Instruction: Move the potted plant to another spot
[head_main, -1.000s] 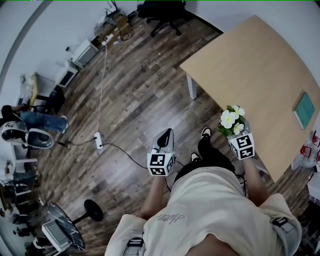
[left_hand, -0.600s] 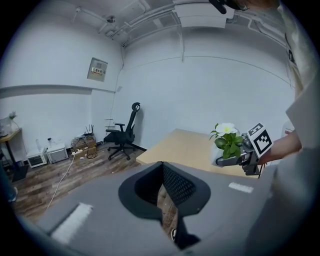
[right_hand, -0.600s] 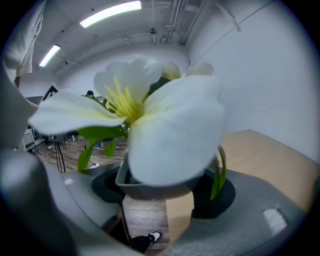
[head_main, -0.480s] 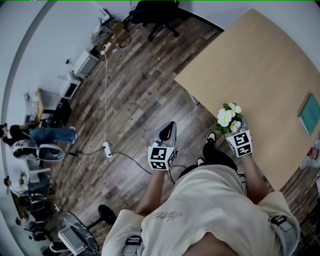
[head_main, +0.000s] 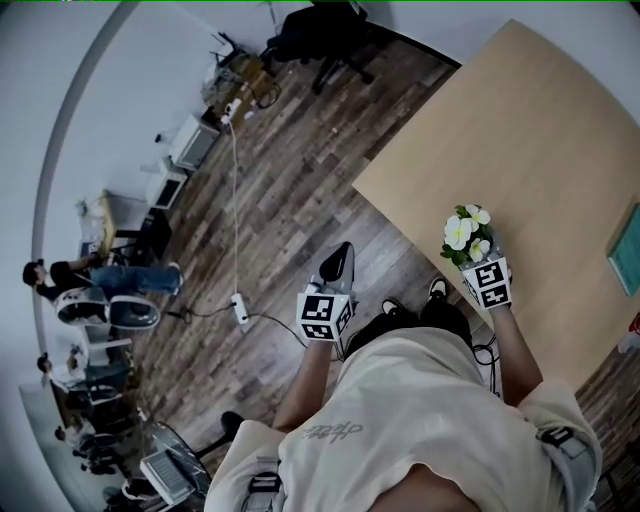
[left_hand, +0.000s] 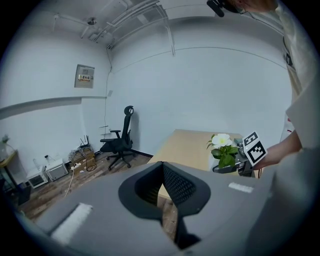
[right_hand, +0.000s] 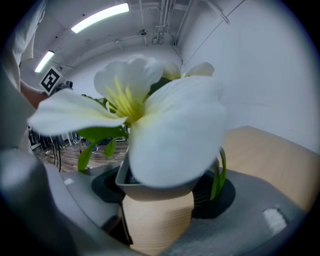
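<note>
Table: pale wood, teal flat item lying on it.
Floor: dark planks; white power strip, black office chair.

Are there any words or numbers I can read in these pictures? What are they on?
No text reads clearly.
Shirt: a scribbly print, too blurred to read.
Wall panel: tiny labels, too small to read.
Marker cubes: only black-and-white square patterns, no letters or numbers.

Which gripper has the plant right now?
The right gripper, clamped on the plant; the left gripper is shut and empty.
</note>
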